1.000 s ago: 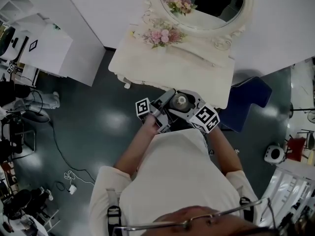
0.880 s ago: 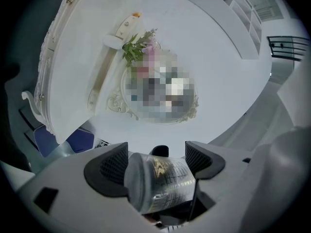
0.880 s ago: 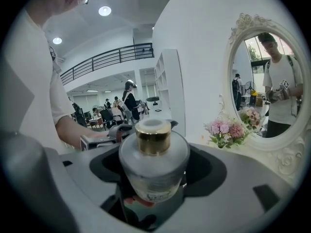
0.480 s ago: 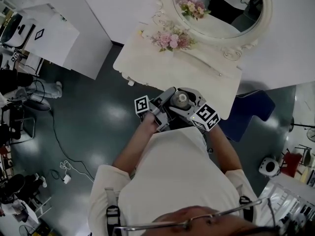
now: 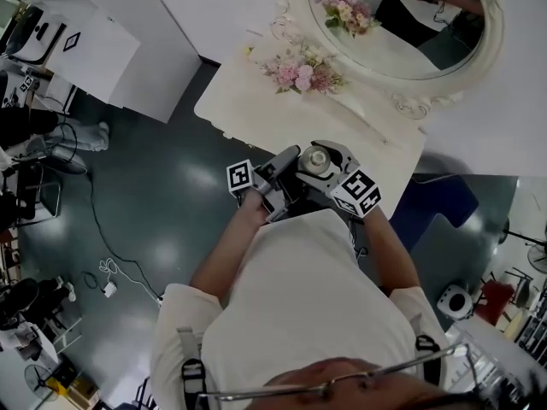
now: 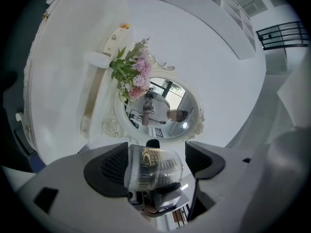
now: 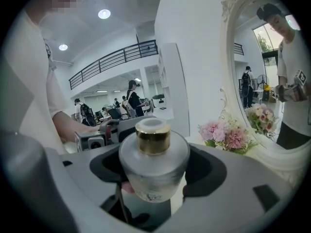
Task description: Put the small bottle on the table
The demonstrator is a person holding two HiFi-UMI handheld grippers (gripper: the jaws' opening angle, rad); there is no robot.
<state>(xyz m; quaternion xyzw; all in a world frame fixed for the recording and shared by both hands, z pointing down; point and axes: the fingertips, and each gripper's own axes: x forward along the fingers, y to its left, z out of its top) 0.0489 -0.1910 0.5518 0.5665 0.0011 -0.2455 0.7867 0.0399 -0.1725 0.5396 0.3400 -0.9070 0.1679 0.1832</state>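
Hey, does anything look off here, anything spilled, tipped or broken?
Nothing spilled or broken; the flowers on the table look intact. One oddity: the small bottle sits between both grippers' jaws at once, the right gripper clamped on it, the left gripper loosely around it.

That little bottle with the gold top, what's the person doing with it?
A person holds a small frosted glass bottle with a gold cap in the air, near the front edge of a cream dressing table. The right tool is clamped on its body. The left tool has its jaws around the bottle too, with a gap on one side. The bottle is not yet on the table, which carries pink flowers below an oval mirror.
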